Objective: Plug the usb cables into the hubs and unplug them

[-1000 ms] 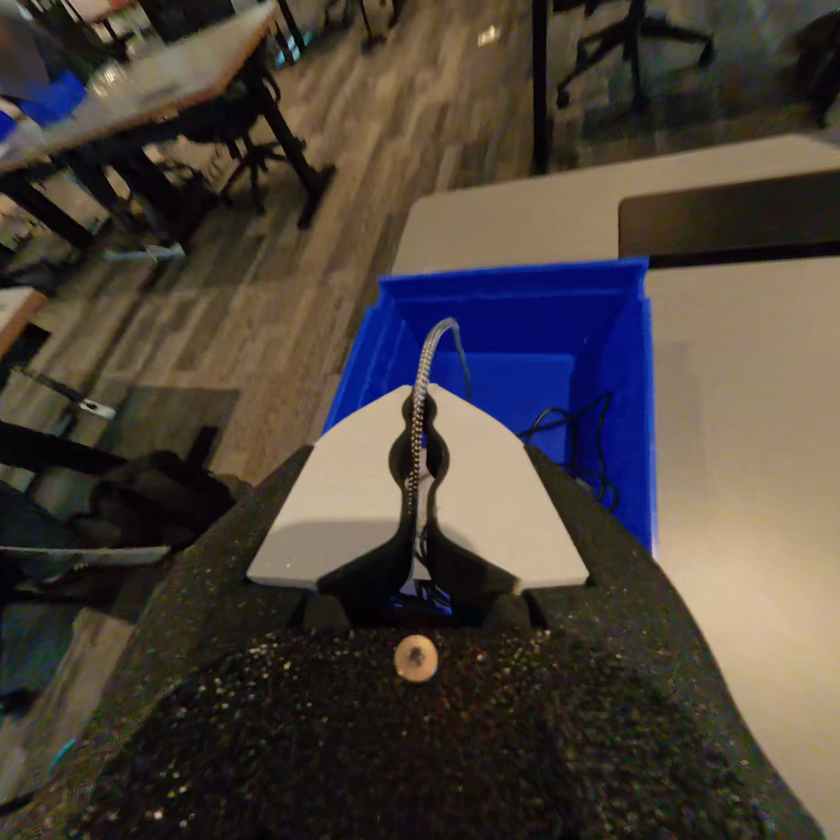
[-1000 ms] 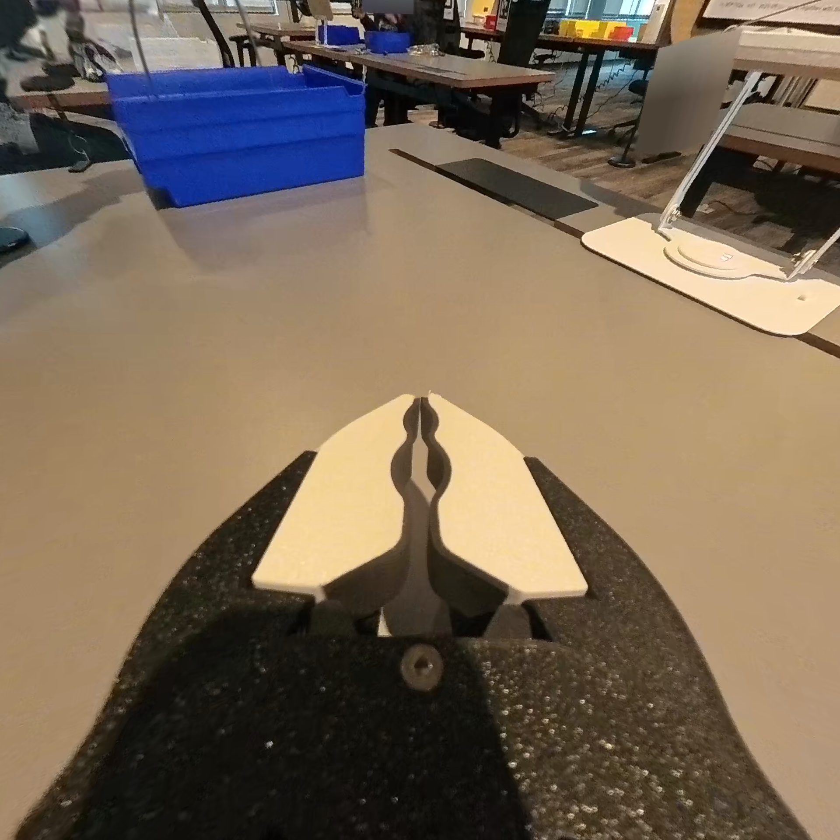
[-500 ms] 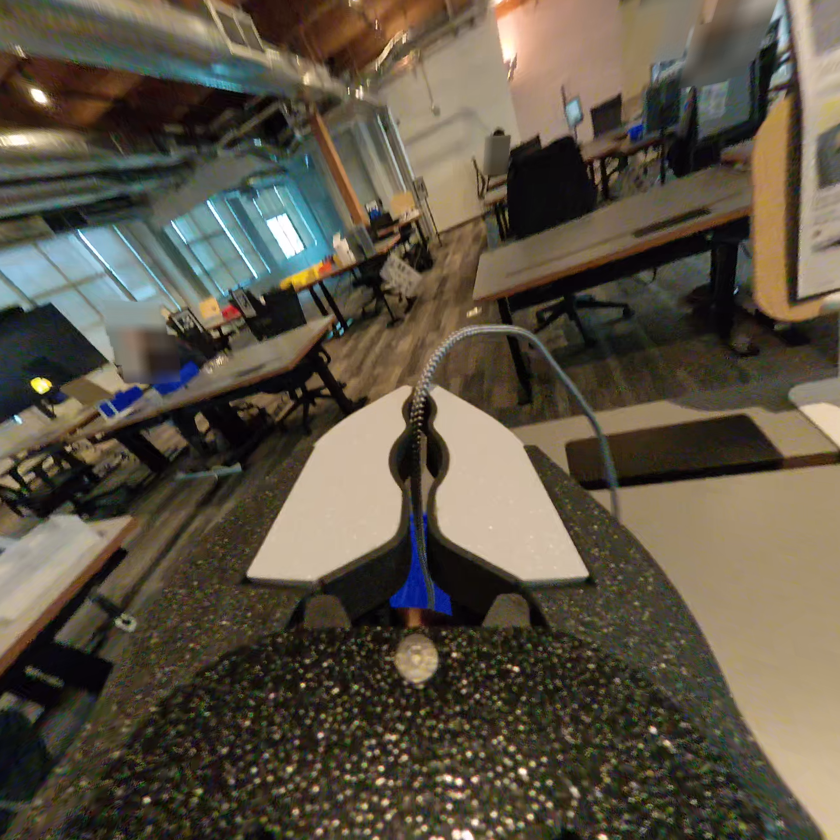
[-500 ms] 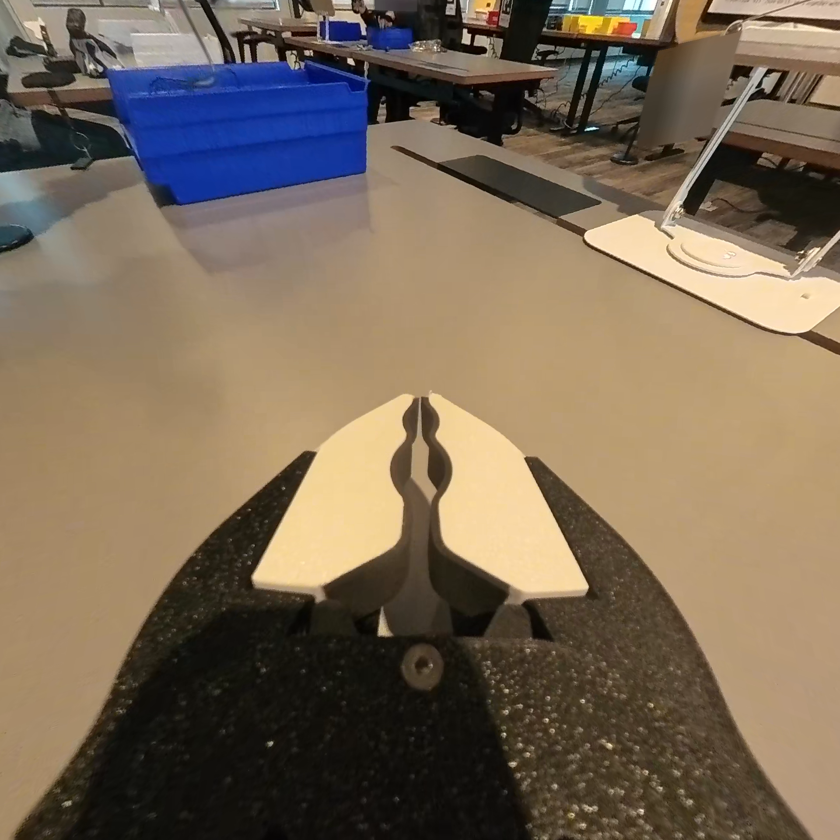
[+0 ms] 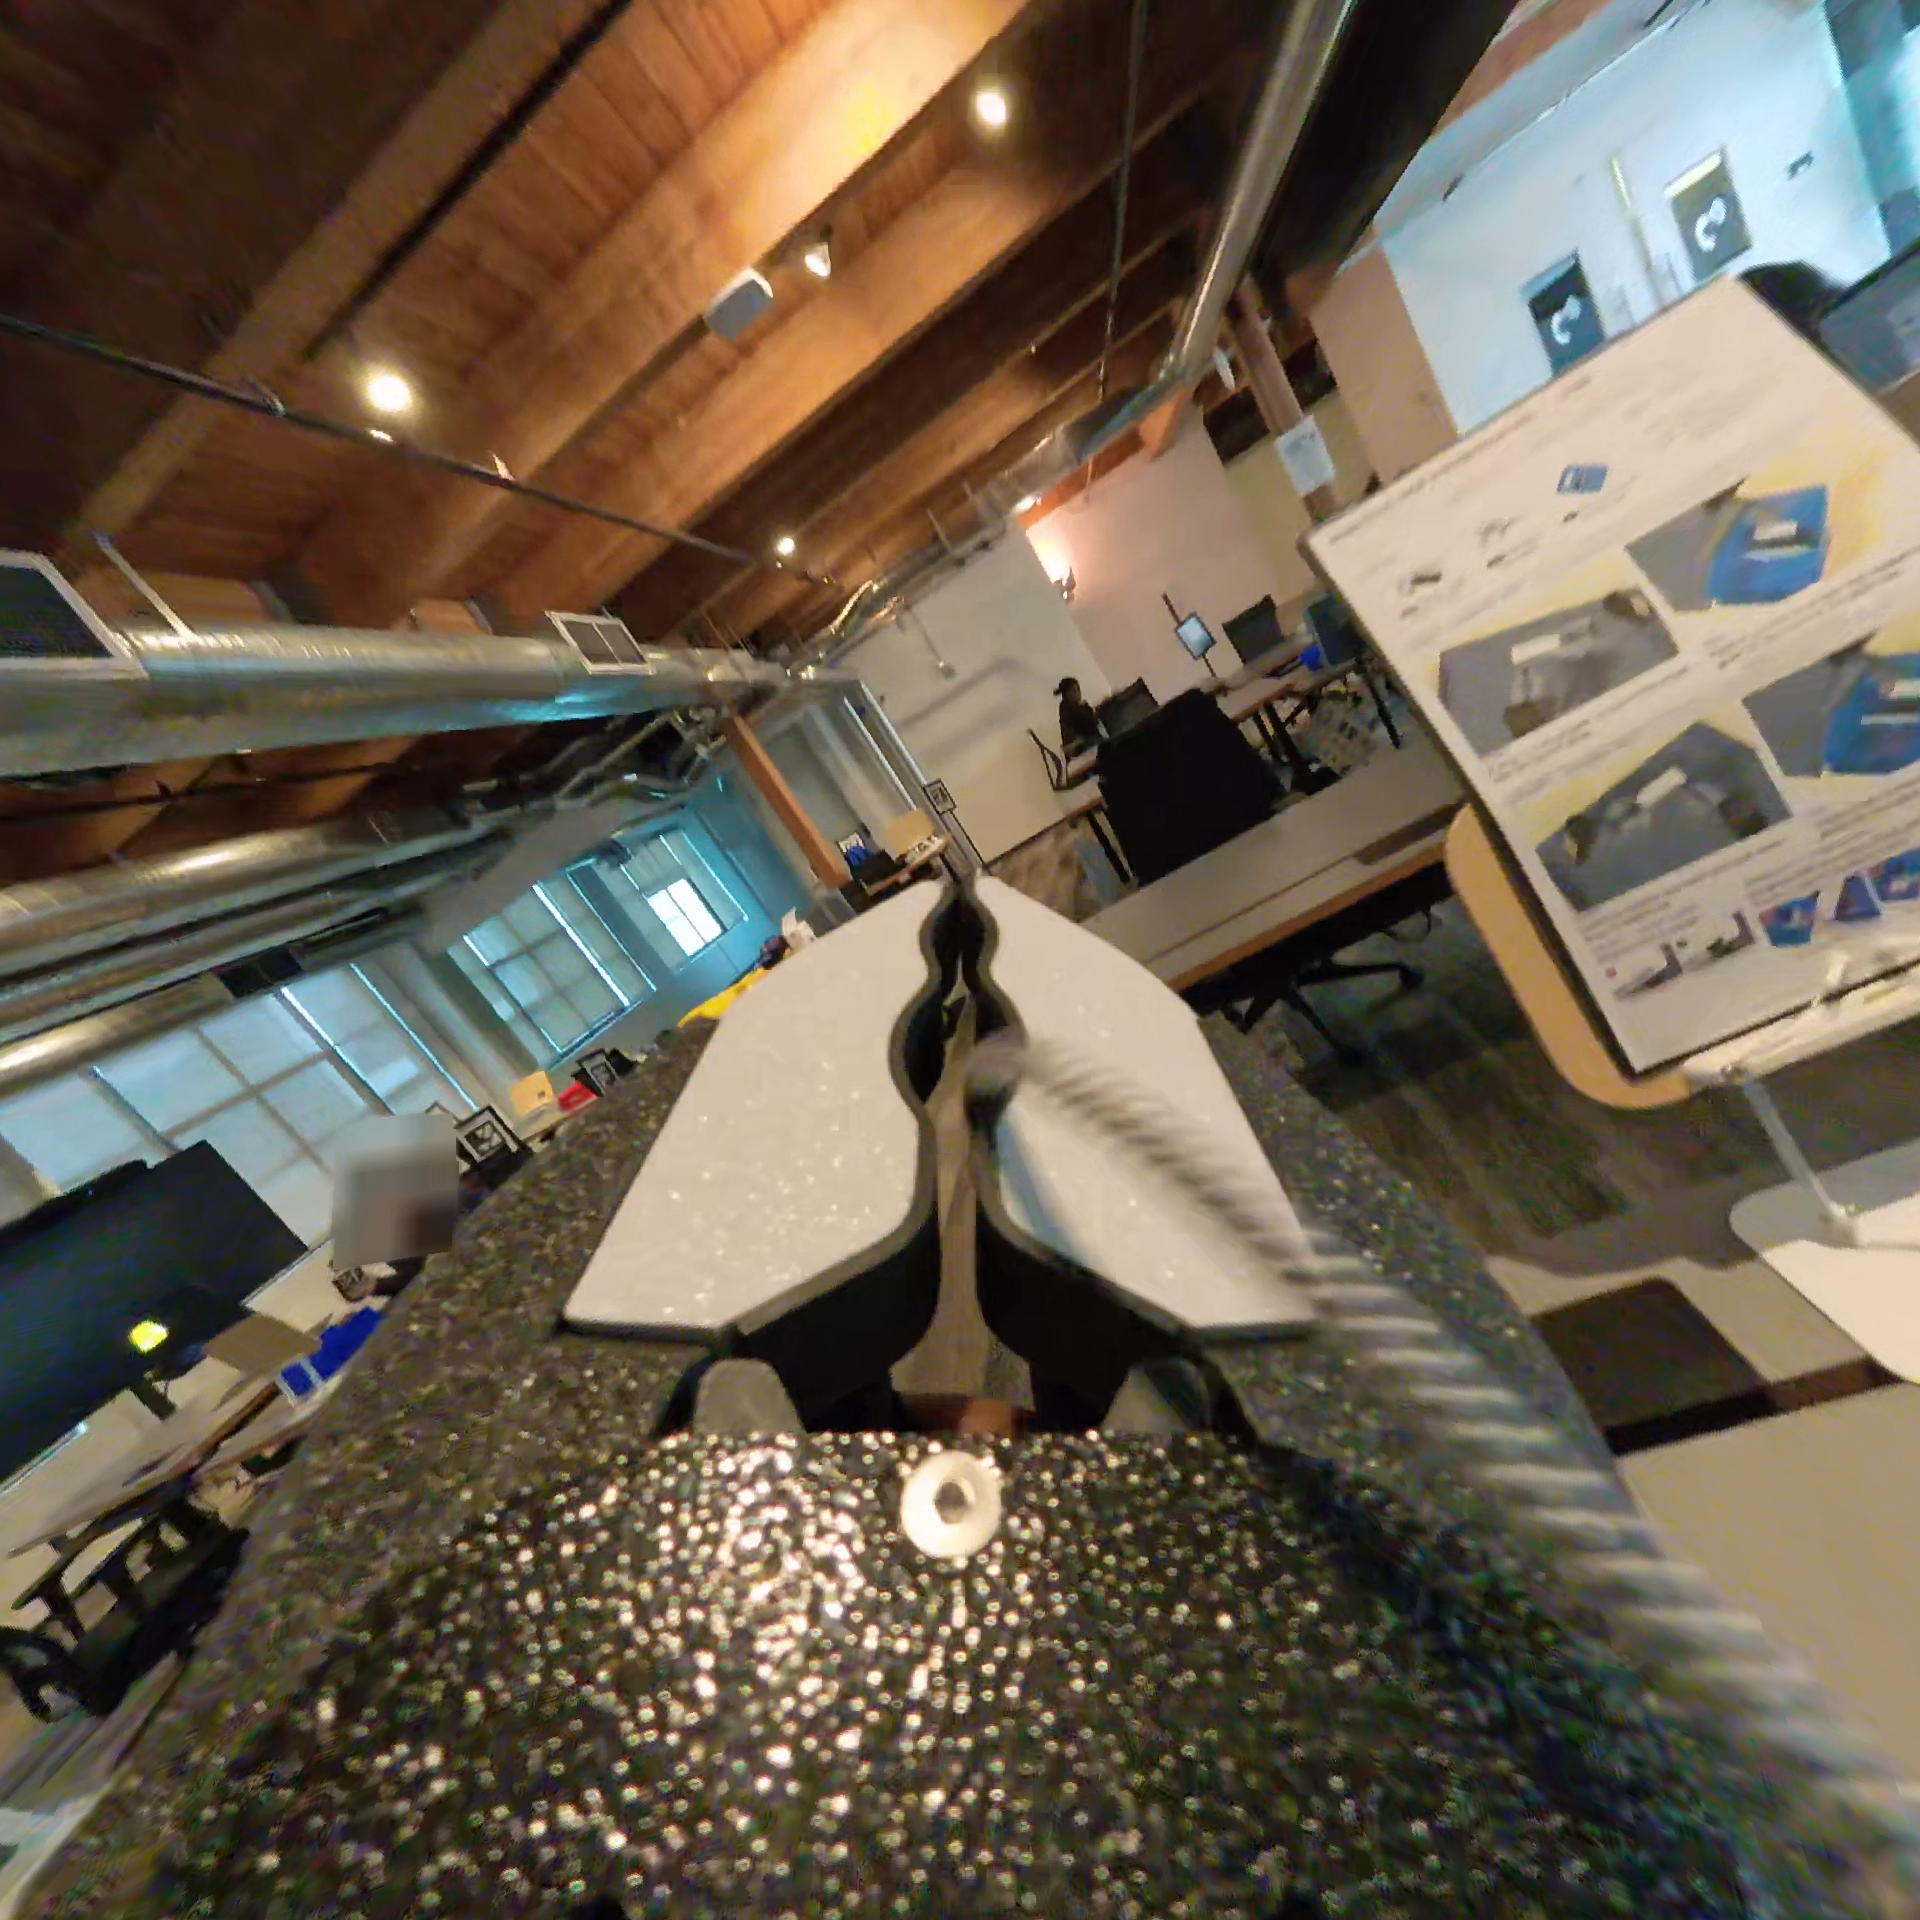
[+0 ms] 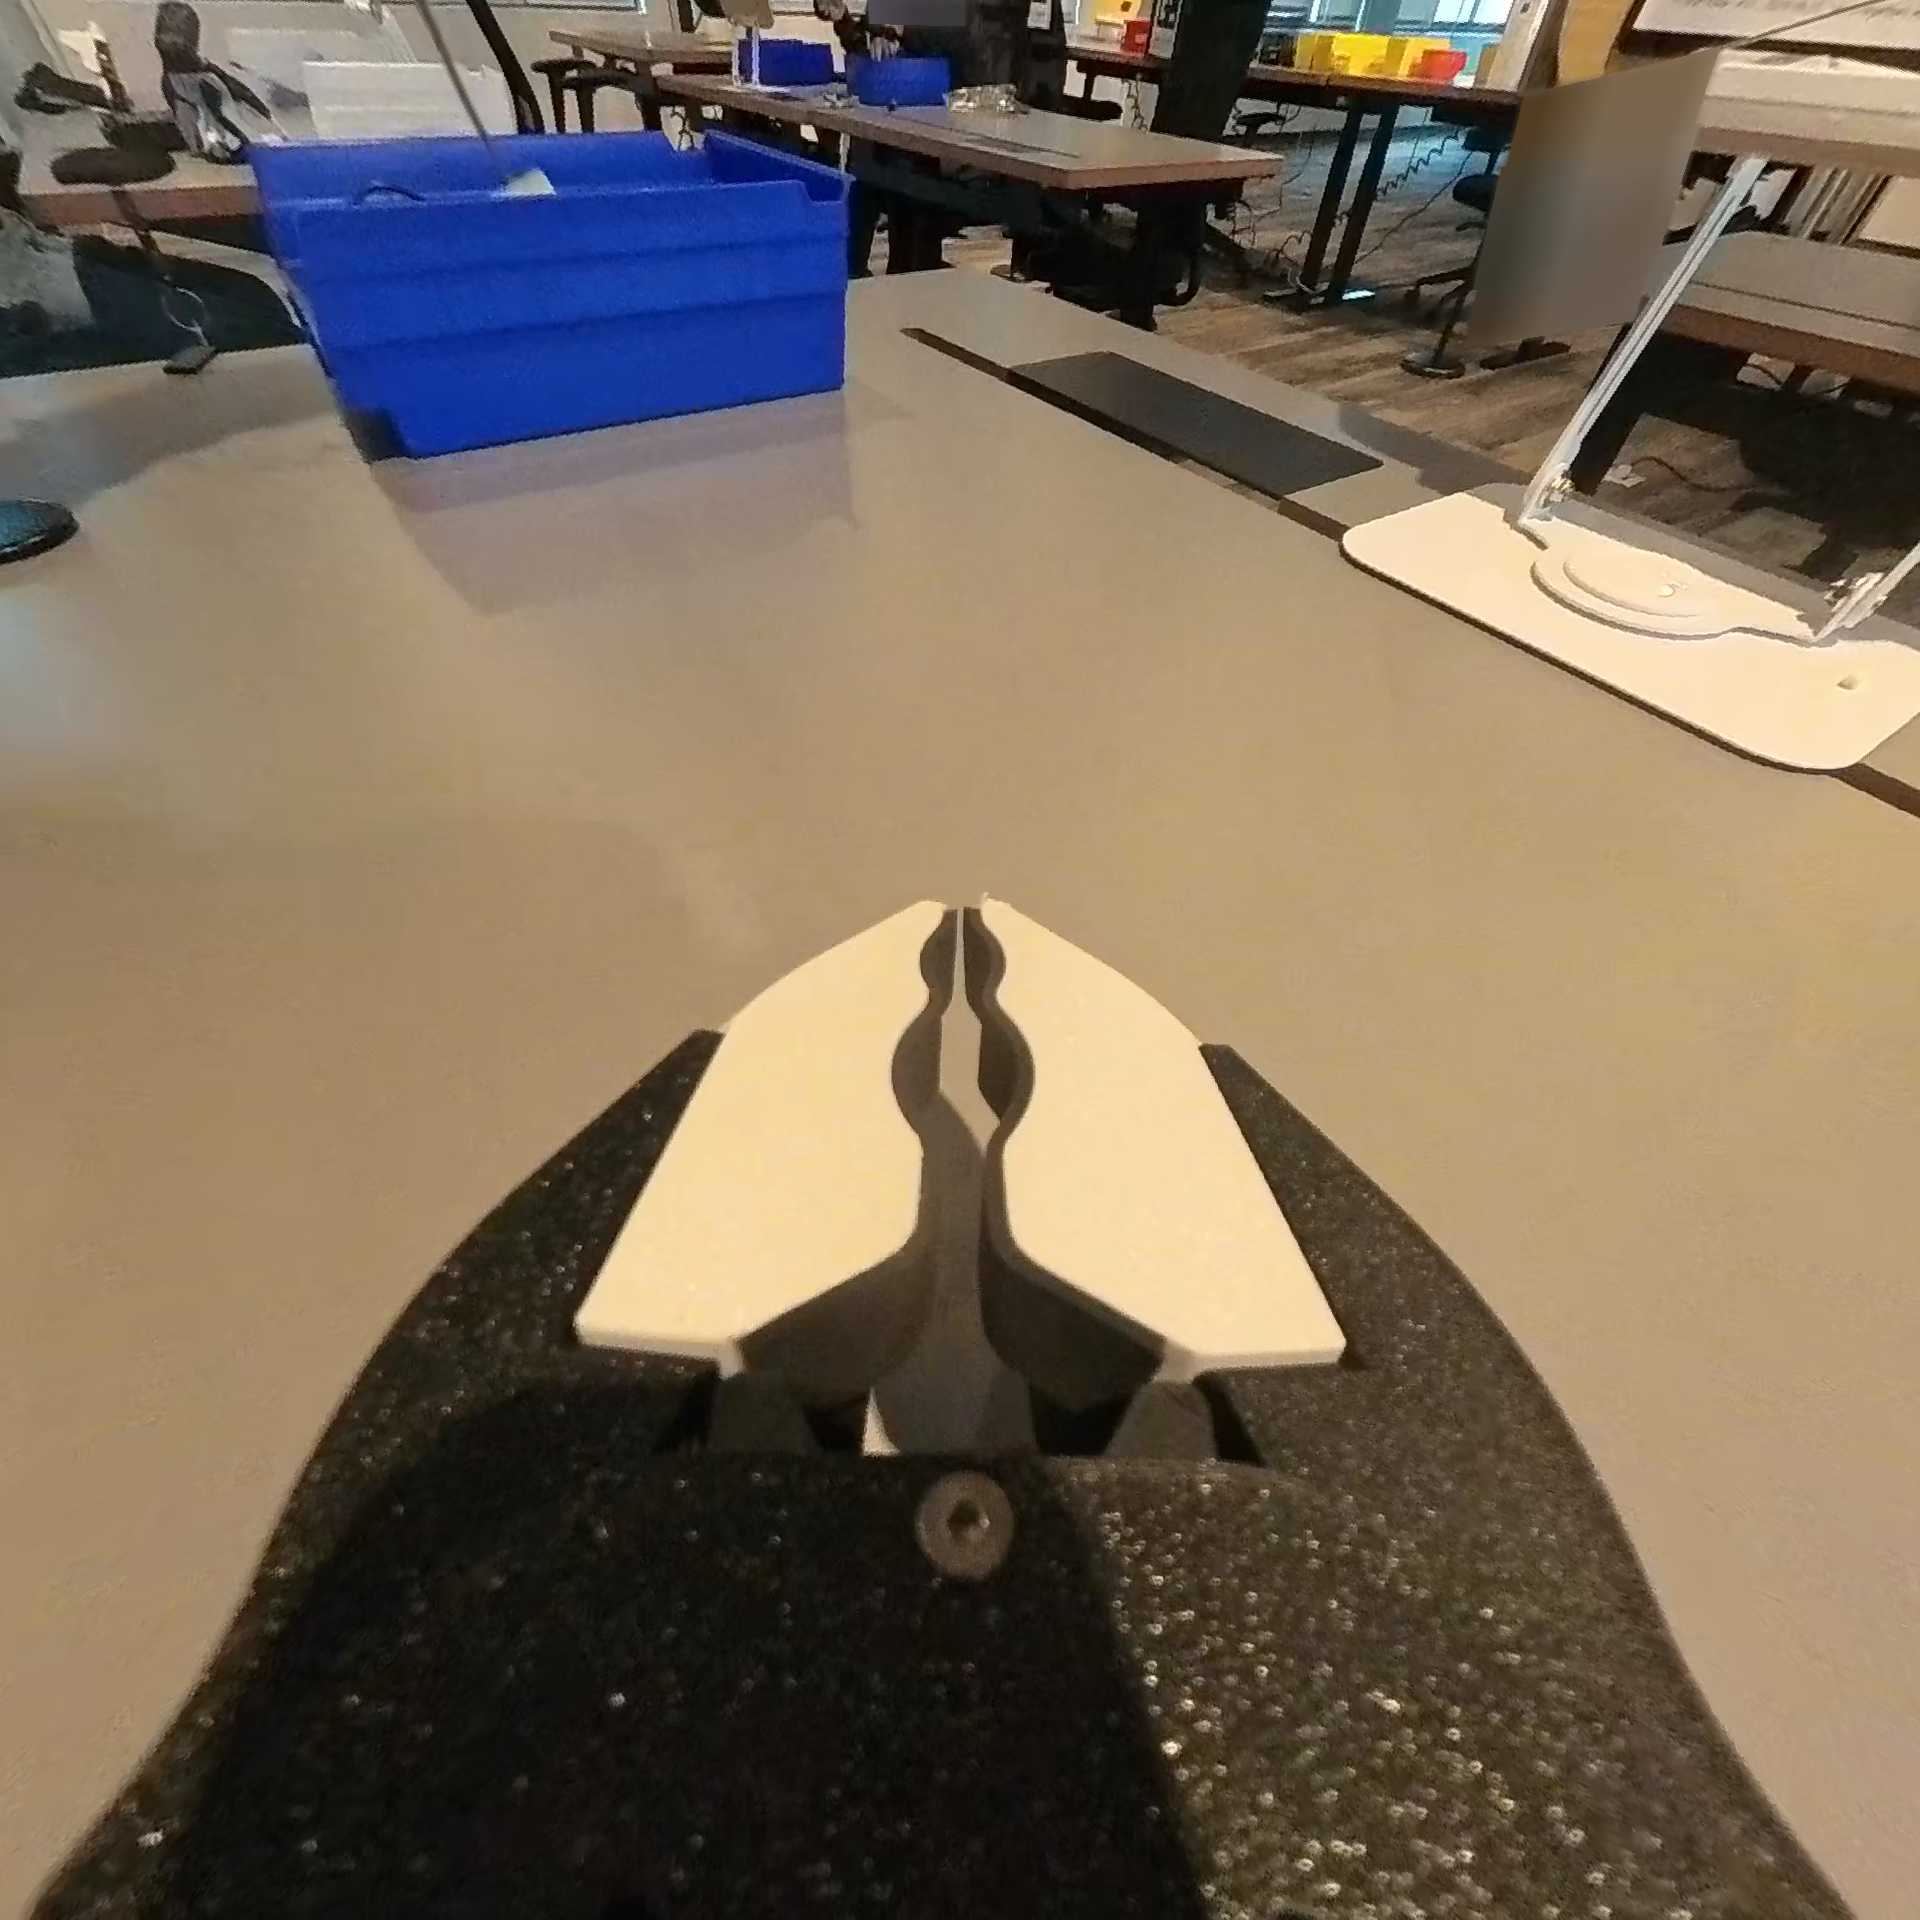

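Observation:
My left gripper is raised and tilted up toward the ceiling. It is shut on a grey braided usb cable, which leaves the jaws and trails back over the right finger toward the camera, blurred. My right gripper is shut and empty, low over the grey table. A blue bin stands at the far left of the table. A thin cable rises out of it, with a pale object just above the rim. I cannot tell whether that object is a hub.
A white stand base sits at the table's right edge, with a black strip beside it. A dark round object lies at the left edge. A picture board stands to the right of my left gripper. Other desks and chairs are behind. My right fingertips sit around 65 cm from my left ones.
My left gripper has swung up from the blue bin toward the ceiling, pulling the braided cable with it. The cable now trails back toward the camera. The right gripper has not moved.

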{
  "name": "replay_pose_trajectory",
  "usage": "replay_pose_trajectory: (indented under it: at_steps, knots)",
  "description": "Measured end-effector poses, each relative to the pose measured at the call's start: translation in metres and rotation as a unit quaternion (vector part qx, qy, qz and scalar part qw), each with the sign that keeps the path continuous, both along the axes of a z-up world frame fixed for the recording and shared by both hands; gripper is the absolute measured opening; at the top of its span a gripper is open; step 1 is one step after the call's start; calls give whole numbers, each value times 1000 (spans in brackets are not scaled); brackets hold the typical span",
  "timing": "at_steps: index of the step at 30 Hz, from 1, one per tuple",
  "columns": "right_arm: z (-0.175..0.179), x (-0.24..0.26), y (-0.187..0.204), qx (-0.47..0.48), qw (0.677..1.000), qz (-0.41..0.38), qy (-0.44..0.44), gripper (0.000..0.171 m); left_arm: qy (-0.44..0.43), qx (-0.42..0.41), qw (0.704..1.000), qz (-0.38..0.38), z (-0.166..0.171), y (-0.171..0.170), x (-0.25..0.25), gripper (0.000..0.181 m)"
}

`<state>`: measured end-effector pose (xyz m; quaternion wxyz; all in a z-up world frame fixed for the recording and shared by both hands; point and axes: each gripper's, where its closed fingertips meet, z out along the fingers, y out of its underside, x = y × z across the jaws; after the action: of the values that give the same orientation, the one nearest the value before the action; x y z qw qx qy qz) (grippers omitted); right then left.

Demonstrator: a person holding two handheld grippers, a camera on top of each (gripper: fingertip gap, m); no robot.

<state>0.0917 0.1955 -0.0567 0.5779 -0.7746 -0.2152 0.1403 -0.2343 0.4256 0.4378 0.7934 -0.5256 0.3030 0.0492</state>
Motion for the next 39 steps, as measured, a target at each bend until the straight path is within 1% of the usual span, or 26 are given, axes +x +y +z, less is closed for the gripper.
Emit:
replay_pose_trajectory:
  at_steps: [3,5,7,9,11,14,18,23,26,27,29,32,35,36,38,39]
  knots:
    - [0,0,-1,0,1000,1,0,1,2,-5,1000,-11,22,-14,16,0]
    - [0,-1,-1,0,1000,1,0,1,7,-22,999,-25,26,-19,28,0]
    - [0,-1,-2,-1,1000,3,0,1,21,-48,997,-49,19,-24,43,0]
    - [-1,-2,-2,-1,1000,5,-1,1,52,-61,995,-61,3,-26,57,0]
    - [-1,-3,-3,-1,1000,7,-5,1,82,-77,992,-59,-22,-23,67,0]
    - [-1,-4,-5,0,1000,10,-9,1,113,-113,985,-64,-69,-10,76,0]
    - [-2,-5,-6,-1,1000,13,-14,2,176,-189,962,-90,-151,6,83,0]
    - [-4,-6,-5,-7,1000,14,-19,2,269,-261,920,-119,-254,4,90,0]
    - [-5,-6,-4,-8,1000,13,-23,2,327,-293,889,-133,-303,-7,93,0]
    - [-5,-6,-5,-7,1000,12,-25,2,347,-309,875,-136,-318,-12,91,0]
    - [-5,-7,-5,-4,999,12,-30,2,375,-352,849,-117,-343,-15,79,0]
    - [-6,-8,-5,-4,999,14,-38,2,399,-388,826,-86,-363,-13,56,0]
    - [-8,-10,-5,-4,999,17,-45,2,410,-452,790,-62,-380,-16,24,41]
    - [-8,-10,-5,-6,999,18,-47,2,420,-476,772,-47,-386,-17,11,54]
    - [-9,-11,-5,-8,998,20,-51,2,433,-485,759,-25,-393,-15,-8,66]
    - [-10,-12,-5,-9,998,21,-53,2,434,-491,755,-22,-395,-15,-14,68]
